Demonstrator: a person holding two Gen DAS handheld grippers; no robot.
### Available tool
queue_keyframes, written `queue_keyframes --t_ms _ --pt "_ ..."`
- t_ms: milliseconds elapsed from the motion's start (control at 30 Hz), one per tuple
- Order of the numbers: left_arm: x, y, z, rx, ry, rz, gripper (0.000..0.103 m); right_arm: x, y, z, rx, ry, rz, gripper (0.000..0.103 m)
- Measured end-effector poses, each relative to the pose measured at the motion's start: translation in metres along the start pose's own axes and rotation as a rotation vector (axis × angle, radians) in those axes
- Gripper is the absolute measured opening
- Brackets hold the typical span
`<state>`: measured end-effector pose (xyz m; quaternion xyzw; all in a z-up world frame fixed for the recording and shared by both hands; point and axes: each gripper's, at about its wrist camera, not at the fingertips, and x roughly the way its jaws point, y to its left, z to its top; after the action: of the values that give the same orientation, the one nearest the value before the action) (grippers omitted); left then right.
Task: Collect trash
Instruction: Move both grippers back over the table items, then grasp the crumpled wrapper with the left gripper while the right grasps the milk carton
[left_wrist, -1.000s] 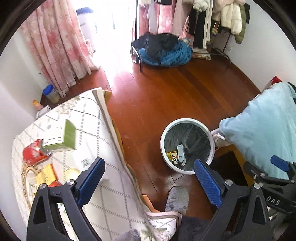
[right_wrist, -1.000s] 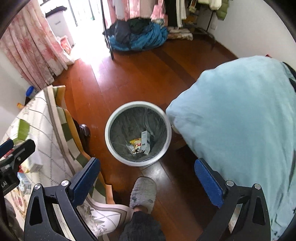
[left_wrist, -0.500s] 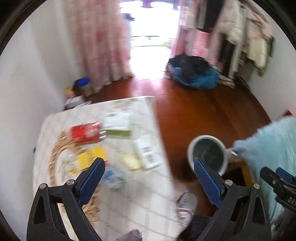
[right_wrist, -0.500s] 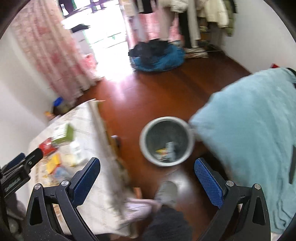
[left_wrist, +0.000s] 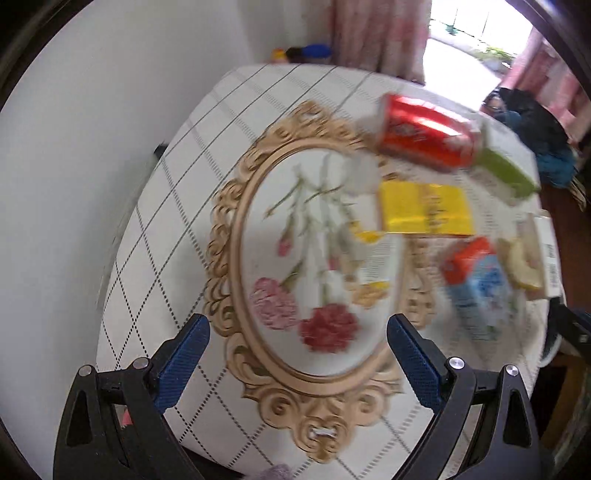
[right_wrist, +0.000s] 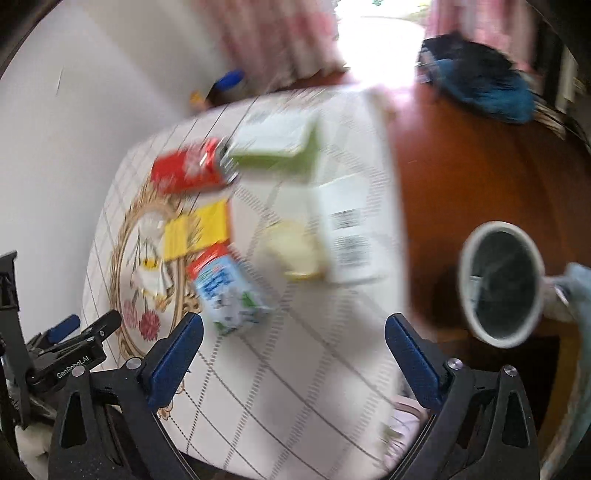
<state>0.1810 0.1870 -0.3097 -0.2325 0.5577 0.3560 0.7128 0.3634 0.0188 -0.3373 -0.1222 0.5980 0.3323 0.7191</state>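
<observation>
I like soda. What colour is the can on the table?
Red can, clearest in the left wrist view.

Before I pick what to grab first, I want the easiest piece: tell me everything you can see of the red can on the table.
The red can lies on its side on the checked tablecloth, at the gold-framed floral print's edge. It looks like a metal drink can, red with blurred white lettering; dents cannot be judged. One end sits against or very near the green-and-white box; the yellow packet lies just beside it. Neither gripper touches it.

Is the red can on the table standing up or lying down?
Lying down: the red metal can rests on its side on the checked tablecloth, long body flat.
</observation>
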Motion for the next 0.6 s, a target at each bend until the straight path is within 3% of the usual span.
queue_keyframes --t_ms 200,267,300,400,467,533,567,600 --pt "0.017 0.014 0.005 -0.004 0.016 -0.045 0.097 0.074 0.051 0.015 -0.134 0.112 -0.034 0.099" --pt "0.019 0.015 0.009 -0.005 0.018 -0.081 0.097 0.092 0.059 0.016 -0.151 0.143 -0.049 0.082" --pt "0.019 0.015 0.012 -0.004 0.015 -0.098 0.097 0.097 0.059 0.014 -0.151 0.156 -0.038 0.067" --pt "0.021 0.009 0.023 0.008 0.015 -0.15 0.097 0.095 0.053 0.007 -0.111 0.159 -0.055 0.066" --pt "0.027 0.001 0.029 0.018 0.021 -0.176 0.091 0.087 0.042 -0.003 -0.06 0.161 -0.047 0.066" --pt "0.039 -0.007 0.035 0.026 0.052 -0.194 0.063 0.082 0.031 -0.013 -0.019 0.162 -0.055 0.066" --pt "0.045 -0.01 0.039 0.029 0.062 -0.202 0.055 0.08 0.025 -0.016 -0.002 0.163 -0.058 0.066" --pt "0.048 -0.012 0.041 0.035 0.069 -0.214 0.033 0.079 0.022 -0.019 0.014 0.165 -0.058 0.066"
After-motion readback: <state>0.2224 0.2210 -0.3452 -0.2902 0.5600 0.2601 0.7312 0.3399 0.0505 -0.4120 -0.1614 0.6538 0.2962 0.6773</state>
